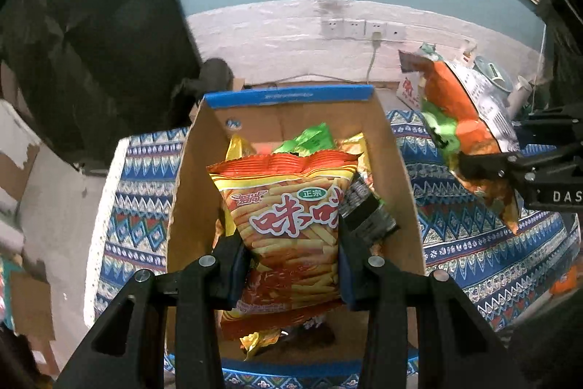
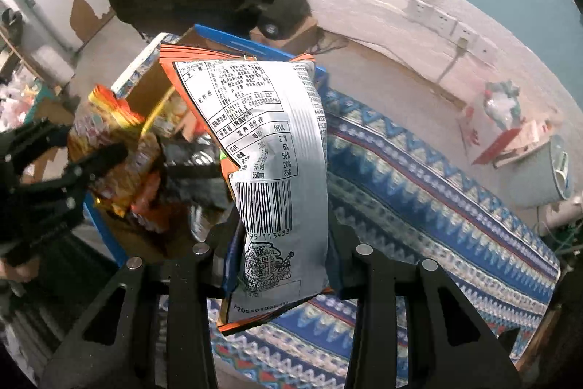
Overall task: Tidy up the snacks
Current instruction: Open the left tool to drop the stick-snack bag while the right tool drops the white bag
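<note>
Cardboard box (image 1: 189,192) already crowded w/ packets. Left gripper (image 1: 295,265) pinches red stick-snack bag (image 1: 291,206) over it; right gripper (image 2: 280,265) pinches silver-backed orange bag (image 2: 266,148) beside box, above patterned cloth (image 2: 419,177). Risk: both dropping together, bags collide, one slides off onto cloth.

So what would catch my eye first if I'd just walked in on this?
Probably the red and yellow snack bag, pinched in the left gripper right over an open cardboard box already stuffed with packets. Next, the right gripper holds an orange bag with its silver barcode side showing, above the bright blue patterned cloth beside the box.
</note>
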Demonstrator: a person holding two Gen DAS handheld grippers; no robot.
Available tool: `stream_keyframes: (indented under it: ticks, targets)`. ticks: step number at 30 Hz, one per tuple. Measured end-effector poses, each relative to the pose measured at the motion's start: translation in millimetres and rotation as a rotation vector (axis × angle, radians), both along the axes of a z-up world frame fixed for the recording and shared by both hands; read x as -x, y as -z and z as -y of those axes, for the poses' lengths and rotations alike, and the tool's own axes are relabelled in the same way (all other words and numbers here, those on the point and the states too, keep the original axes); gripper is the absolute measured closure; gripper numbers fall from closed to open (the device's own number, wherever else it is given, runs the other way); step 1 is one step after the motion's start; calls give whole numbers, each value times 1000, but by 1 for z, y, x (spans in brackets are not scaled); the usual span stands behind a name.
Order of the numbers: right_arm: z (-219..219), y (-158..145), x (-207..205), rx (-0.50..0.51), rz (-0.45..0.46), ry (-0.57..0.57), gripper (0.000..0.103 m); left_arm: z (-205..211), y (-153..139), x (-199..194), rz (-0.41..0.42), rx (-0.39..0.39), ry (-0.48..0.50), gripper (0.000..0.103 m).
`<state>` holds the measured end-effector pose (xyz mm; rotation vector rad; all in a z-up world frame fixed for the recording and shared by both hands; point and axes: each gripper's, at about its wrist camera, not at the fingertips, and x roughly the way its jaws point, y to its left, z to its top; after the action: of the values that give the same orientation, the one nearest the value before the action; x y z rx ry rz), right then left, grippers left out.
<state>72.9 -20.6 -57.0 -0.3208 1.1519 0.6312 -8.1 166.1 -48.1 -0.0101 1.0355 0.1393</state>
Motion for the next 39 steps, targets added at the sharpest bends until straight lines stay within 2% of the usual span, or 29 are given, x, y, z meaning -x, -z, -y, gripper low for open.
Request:
stream_keyframes:
  ticks: [3, 8, 11, 14, 16, 30, 31, 33, 37, 39]
  targets:
    - [-15, 2, -5, -8, -14, -5, 66, -12, 6, 0, -19, 40, -25, 62]
    - [-38, 6, -11, -12, -28, -19, 66, -23, 15, -2, -41, 42, -58, 62]
    - [-49, 9, -15, -11, -38, -25, 66, -28, 18, -2, -51, 73, -67, 59]
    - [-59, 10, -19, -13, -40, -28, 66, -31, 15, 0, -39, 84, -72, 47]
    - [-63, 10, -21, -15, -43, -30, 66, -32, 11, 0, -22, 67, -81, 32]
    - [-89, 10, -26, -46, -57, -38, 65, -51, -3, 14, 19, 66, -132, 28]
    - [-90, 8, -26, -53, -48, -37, 63, -50, -4, 15, 22, 63, -132, 26]
    - [-90, 3, -25, -67, -34, -34, 50, -49, -7, 17, 33, 57, -130, 24]
    - [-88, -9, -20, -69, 5, -35, 47, -47, -12, 20, 46, 51, -123, 24]
    - [-85, -14, -14, -61, 36, -32, 37, -46, -15, 22, 51, 54, -117, 23]
